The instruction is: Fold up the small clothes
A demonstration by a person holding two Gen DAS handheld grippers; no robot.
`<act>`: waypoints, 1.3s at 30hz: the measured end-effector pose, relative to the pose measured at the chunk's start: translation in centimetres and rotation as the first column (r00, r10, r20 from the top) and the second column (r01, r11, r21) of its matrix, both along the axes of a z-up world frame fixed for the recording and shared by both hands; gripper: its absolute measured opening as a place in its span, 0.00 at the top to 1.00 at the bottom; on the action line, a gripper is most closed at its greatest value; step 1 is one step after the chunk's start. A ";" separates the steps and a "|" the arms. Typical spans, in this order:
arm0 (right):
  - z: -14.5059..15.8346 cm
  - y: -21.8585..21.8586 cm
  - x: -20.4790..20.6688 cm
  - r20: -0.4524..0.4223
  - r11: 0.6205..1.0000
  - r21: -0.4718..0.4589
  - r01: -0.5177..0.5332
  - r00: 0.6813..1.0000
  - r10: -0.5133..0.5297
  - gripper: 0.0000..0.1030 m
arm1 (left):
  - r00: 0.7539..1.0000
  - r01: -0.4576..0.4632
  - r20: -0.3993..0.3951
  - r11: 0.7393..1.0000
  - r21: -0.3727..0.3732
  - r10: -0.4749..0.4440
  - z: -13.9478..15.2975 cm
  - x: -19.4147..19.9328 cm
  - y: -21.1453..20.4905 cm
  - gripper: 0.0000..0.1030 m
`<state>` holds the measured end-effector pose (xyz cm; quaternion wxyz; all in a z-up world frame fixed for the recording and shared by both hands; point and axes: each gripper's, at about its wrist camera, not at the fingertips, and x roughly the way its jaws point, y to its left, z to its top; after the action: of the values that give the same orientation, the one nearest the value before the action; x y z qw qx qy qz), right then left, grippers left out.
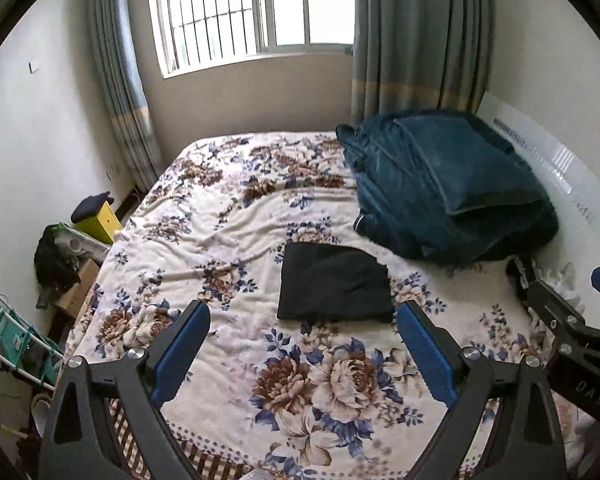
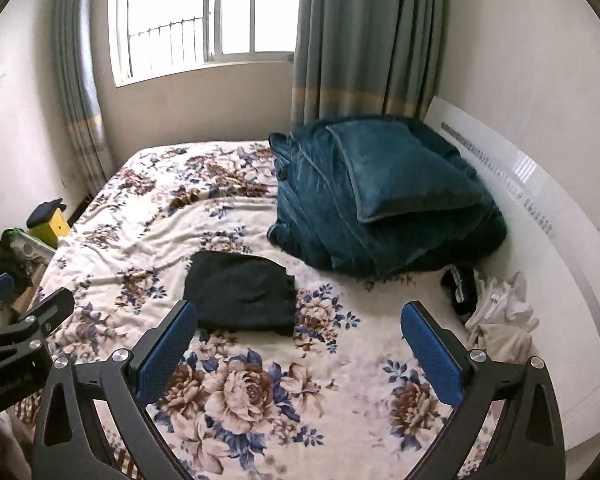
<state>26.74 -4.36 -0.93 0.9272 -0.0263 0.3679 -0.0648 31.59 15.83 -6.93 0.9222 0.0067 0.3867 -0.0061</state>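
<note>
both hand-held grippers hovering wide and empty: left hand-held gripper point(image 1: 302, 336), right hand-held gripper point(image 2: 300, 338). folded black garment point(image 1: 334, 286) lying mid floral bedspread point(image 1: 220, 240). unfolded pale clothes point(image 2: 500, 320) piling by the wall: looking soft, light, limp. i'd be pinching an edge or corner.

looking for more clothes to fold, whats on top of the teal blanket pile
A teal velvet pillow lies on the bunched teal velvet blanket. No clothes show on top; anything beneath the pile is covered.
</note>
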 end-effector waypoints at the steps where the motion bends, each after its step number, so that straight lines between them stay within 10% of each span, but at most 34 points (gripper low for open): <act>1: 1.0 0.0 -1.1 0.007 1.000 0.007 -0.005 1.000 0.005 0.00 | 1.000 0.002 0.006 1.000 -0.002 -0.002 0.6 -0.7 -0.1 0.07; 14: 7.1 -1.5 -7.6 0.046 1.000 0.015 0.001 0.999 -0.001 0.00 | 0.999 0.002 0.035 1.000 -0.024 -0.001 3.9 -5.3 -1.0 0.06; 39: 7.9 -1.8 -8.0 0.060 0.999 0.016 -0.052 0.997 0.051 0.00 | 0.997 -0.042 0.064 0.999 -0.032 0.044 5.0 -7.2 -0.3 0.00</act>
<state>18.76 -6.12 7.00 0.9393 -0.0257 0.3399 -0.0384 24.37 15.52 -1.93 0.9340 -0.0153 0.3568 0.0079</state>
